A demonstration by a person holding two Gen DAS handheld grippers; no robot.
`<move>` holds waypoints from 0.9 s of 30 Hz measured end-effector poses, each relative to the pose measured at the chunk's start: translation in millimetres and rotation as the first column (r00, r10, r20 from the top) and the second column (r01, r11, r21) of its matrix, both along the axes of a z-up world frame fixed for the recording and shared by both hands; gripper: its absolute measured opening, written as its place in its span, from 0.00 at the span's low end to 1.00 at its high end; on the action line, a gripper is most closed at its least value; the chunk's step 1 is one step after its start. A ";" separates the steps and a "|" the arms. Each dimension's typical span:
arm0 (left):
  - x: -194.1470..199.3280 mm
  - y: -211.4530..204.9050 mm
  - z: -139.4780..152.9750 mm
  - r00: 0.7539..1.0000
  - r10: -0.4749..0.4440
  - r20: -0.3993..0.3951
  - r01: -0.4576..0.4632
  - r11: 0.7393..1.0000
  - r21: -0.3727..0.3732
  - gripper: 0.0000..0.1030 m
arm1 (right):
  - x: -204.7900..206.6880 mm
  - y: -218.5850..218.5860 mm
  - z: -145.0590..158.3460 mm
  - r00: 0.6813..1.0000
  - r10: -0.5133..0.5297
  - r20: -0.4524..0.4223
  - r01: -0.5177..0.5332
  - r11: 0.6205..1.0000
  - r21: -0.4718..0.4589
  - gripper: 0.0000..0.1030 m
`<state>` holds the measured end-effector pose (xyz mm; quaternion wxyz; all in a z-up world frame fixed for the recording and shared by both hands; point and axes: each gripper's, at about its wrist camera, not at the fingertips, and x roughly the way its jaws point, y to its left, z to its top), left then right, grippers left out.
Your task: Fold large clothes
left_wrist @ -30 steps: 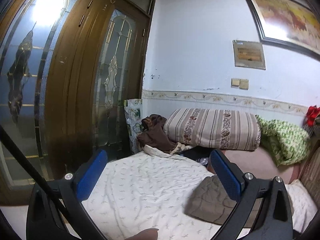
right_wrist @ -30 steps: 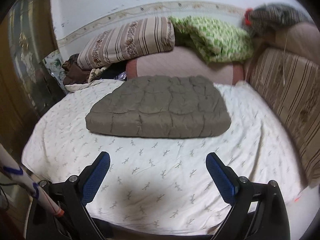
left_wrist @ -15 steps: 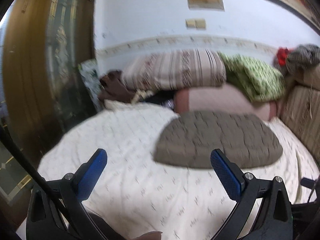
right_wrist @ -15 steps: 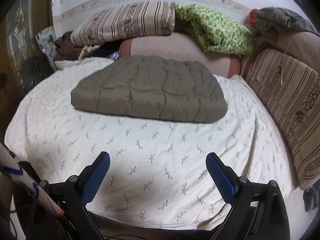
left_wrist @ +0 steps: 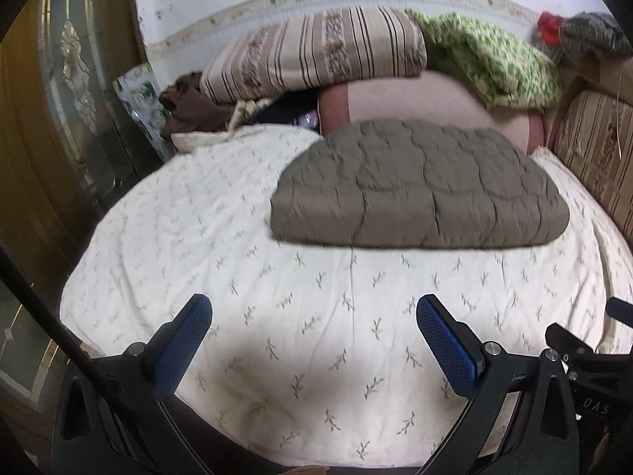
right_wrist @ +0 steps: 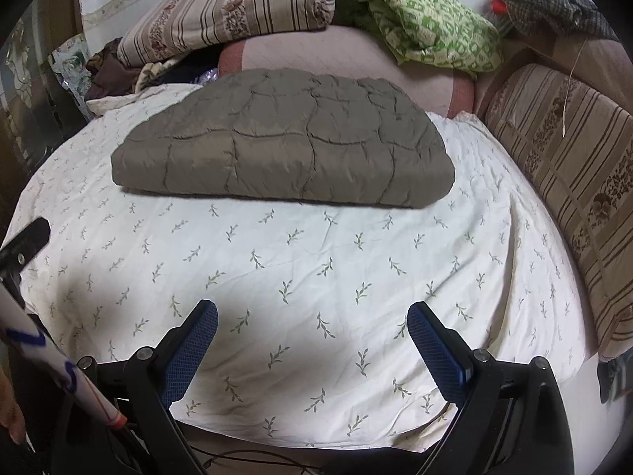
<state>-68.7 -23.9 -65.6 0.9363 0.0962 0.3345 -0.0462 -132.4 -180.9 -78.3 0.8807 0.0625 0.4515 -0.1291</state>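
A grey-brown quilted garment (left_wrist: 419,190) lies folded into a flat rectangle on the far half of the bed, also in the right wrist view (right_wrist: 285,146). My left gripper (left_wrist: 312,312) is open and empty, over the near part of the white leaf-print sheet (left_wrist: 277,316). My right gripper (right_wrist: 312,316) is open and empty too, over the sheet (right_wrist: 316,261), well short of the garment. Part of the right gripper shows at the right edge of the left wrist view.
A striped pillow (left_wrist: 312,55), a green patterned cloth (left_wrist: 498,63) and a pink bolster (left_wrist: 415,103) are piled at the bed's head. A striped cushion (right_wrist: 569,182) lines the right side. A wooden glass-panelled door (left_wrist: 47,118) stands left.
The left gripper has swung right and downward, from facing the door to facing the bed and the folded garment. The right gripper has moved closer to the bed. Both stayed open.
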 end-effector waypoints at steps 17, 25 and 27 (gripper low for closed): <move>14.8 3.4 -22.6 0.995 -0.019 -0.102 0.018 1.000 -0.019 1.00 | 9.6 -2.8 -12.5 0.999 -0.016 -0.033 0.015 1.000 -0.014 0.96; 21.9 3.7 -30.1 0.991 -0.026 -0.135 0.023 1.000 -0.019 1.00 | 16.8 -2.2 -16.2 0.999 -0.012 -0.045 0.010 0.999 -0.031 0.96; 23.6 4.3 -31.5 0.990 -0.025 -0.141 0.023 1.000 -0.018 1.00 | 18.5 -2.6 -16.4 0.999 -0.009 -0.045 0.007 0.999 -0.039 0.96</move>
